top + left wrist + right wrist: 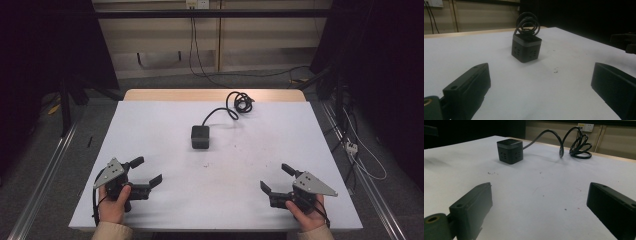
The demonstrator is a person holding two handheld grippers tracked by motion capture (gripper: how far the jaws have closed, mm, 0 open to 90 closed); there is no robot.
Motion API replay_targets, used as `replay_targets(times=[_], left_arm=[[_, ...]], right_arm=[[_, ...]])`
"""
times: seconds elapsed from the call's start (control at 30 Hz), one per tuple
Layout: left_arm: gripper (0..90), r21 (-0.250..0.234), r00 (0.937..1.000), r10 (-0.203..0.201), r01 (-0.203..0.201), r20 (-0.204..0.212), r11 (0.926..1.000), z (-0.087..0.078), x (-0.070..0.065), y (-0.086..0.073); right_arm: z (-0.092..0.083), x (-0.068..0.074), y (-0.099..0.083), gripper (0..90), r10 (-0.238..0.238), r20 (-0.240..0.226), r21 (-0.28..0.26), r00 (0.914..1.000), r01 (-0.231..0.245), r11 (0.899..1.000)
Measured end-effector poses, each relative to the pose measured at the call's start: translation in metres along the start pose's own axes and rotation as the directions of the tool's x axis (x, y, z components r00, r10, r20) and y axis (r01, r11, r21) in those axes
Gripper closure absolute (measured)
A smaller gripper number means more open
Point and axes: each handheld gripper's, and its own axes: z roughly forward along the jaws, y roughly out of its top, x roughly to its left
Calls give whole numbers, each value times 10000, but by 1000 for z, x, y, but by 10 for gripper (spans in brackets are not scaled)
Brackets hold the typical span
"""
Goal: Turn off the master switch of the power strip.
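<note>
- Left claw: held at 7 o'clock on the table, jaws released, nothing between them.
- Right claw: held at 5 o'clock, jaws released, empty.
- Black cube power strip: stands at table centre, well apart from both claws.
- Its cord: runs to 1 o'clock and coils near the far edge.

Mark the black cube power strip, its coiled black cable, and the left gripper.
black cube power strip (200, 136), high view, top face
coiled black cable (241, 102), high view, coil loops
left gripper (148, 171), high view, midway between fingertips
</note>
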Motion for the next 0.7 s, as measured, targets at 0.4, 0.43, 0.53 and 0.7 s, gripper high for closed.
replay_targets(times=[0.4,0.43,0.53,0.7], left_arm=[[22,29,10000,-70,70,-50,10000,8,1,3],[22,23,9999,-130,130,-112,9999,9,1,4],[22,-19,9992,-258,258,-295,9997,11,2,5],[24,-63,9968,-511,508,-616,9987,15,5,9]], right_arm=[[0,0,0,61,-14,-7,5,10000,14,10000],[0,0,0,61,-1,-2,4,10000,1,10000],[-1,-1,1,61,-2,0,-7,10000,2,10000],[0,0,0,61,7,-14,7,10000,-7,10000]])
